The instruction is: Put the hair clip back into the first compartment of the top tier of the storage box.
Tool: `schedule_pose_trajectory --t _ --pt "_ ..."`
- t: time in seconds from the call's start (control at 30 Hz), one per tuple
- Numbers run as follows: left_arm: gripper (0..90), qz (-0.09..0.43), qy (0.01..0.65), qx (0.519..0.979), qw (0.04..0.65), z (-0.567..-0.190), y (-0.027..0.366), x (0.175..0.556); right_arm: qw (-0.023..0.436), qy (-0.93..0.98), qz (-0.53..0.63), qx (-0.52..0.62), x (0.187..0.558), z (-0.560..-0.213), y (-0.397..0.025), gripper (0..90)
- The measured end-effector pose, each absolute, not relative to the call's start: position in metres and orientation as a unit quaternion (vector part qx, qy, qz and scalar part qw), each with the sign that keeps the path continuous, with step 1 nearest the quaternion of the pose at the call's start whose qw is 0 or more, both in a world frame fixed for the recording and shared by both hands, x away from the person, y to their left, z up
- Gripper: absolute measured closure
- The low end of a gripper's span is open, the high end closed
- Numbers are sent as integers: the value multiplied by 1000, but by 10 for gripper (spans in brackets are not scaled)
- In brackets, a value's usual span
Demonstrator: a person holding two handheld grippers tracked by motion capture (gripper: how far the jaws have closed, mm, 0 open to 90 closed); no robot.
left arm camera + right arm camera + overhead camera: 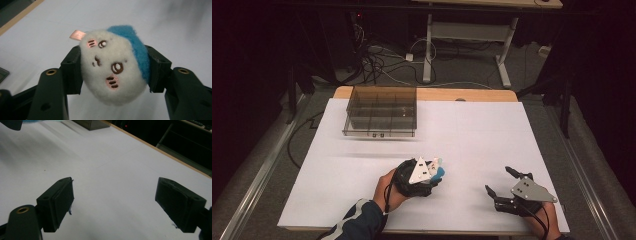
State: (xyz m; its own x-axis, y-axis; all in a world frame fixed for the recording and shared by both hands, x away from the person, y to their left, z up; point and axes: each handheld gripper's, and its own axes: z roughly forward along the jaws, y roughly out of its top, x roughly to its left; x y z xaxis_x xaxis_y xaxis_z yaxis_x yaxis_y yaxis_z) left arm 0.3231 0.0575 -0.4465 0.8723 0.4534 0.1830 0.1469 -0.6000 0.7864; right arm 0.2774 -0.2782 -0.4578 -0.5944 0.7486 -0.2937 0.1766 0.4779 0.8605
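The left gripper (113, 67) is clamped on a small white plush toy with an embroidered face and a blue fleece patch (113, 66). In the left gripper view the toy is pinched between the two black jaws, one pad pressed against its white side and the other against the blue patch, and a small pink fabric tab (77, 34) is seen sticking out at its top. The face is tilted, with pink cheek marks and brown eyes turned toward the camera. In the high view the left gripper (434, 172) is held a little above the white table top (492, 135), near the middle of its near half, and the plush toy (436, 169) is seen as a white and blue spot at the jaw tips. The gripper is grasped by the person's left hand (387, 192), from which a dark sleeve with light stripes (359, 220) runs toward the near edge.

The right gripper (499, 181) is held with its jaws spread wide and nothing between them, close to the near right corner of the table top. In the right gripper view the two black pads (62, 200) are seen well apart over bare white surface.

A transparent brown plastic box with inner dividers (381, 111) is set near the far edge, toward the far left corner, well apart from both grippers.
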Motion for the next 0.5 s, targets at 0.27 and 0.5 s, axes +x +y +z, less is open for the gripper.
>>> schedule_pose_trajectory --t 0.27,0.5 --pt "401 194 181 869 417 -442 66 325 341 790 418 292 277 -458 -277 165" --pt "401 204 191 864 418 -440 76 325 339 791 420 289 279 -457 -275 165"
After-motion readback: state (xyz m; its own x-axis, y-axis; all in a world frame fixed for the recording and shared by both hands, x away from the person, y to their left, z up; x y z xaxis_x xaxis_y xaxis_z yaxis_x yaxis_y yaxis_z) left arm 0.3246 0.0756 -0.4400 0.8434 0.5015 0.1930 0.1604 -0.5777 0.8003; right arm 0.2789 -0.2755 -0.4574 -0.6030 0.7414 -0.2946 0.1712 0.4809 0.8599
